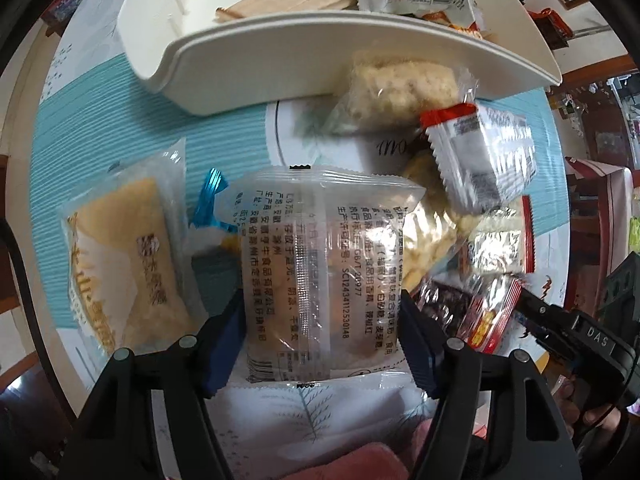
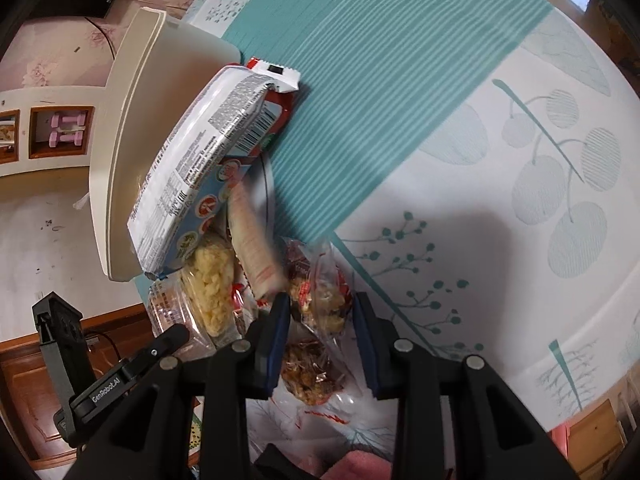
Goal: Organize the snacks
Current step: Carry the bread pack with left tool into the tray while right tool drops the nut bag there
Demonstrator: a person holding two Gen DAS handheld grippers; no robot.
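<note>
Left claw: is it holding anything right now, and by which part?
The left claw has the clear printed snack packet between its blue pads, at the packet's lower half near the barcode end. Firm pad contact cannot be told.

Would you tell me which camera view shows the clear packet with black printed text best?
The left wrist view shows the clear packet best: it fills the centre between the left gripper pads, seam and printed text facing the lens. In the right wrist view I cannot pick it out for sure among the piled snacks beside the white bin.
</note>
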